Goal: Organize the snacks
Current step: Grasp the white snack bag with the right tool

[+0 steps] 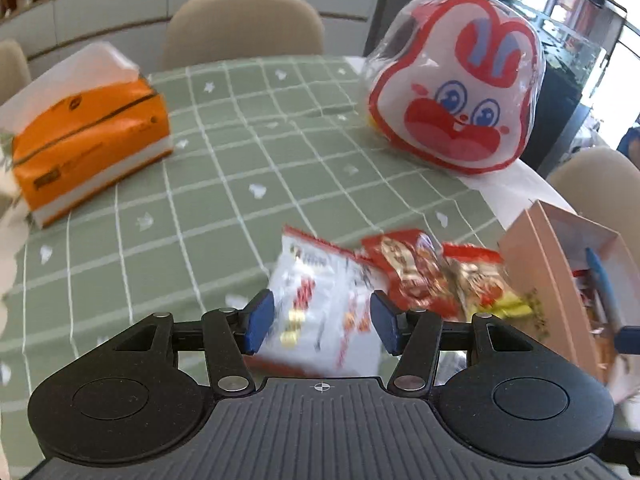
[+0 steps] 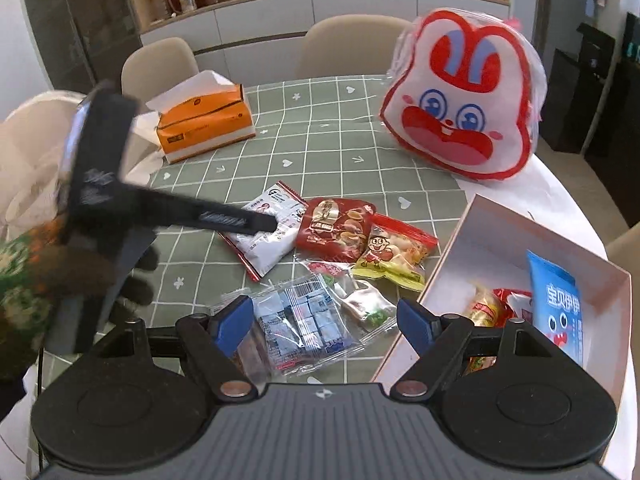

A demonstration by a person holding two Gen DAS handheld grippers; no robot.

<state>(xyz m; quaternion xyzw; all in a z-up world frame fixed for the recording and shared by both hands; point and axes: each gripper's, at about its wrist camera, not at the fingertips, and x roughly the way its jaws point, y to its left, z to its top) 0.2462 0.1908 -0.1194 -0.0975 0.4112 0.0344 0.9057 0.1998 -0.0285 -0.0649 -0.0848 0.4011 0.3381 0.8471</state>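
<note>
- Left claw: I hold it agape, empty, astride the white red-edged foil snack packet on the green checked tabletop; slick foil may slip.
- Right claw: wide, empty, over the clear bag of blue-wrapped candies; I may clip the pink cardboard box.

Both wrist views face down-forward over table; left nearer; share rabbit bag, tissue pack.

Green checked tablecloth: tissue pack, rabbit bag, snack packets, pink box.
</note>
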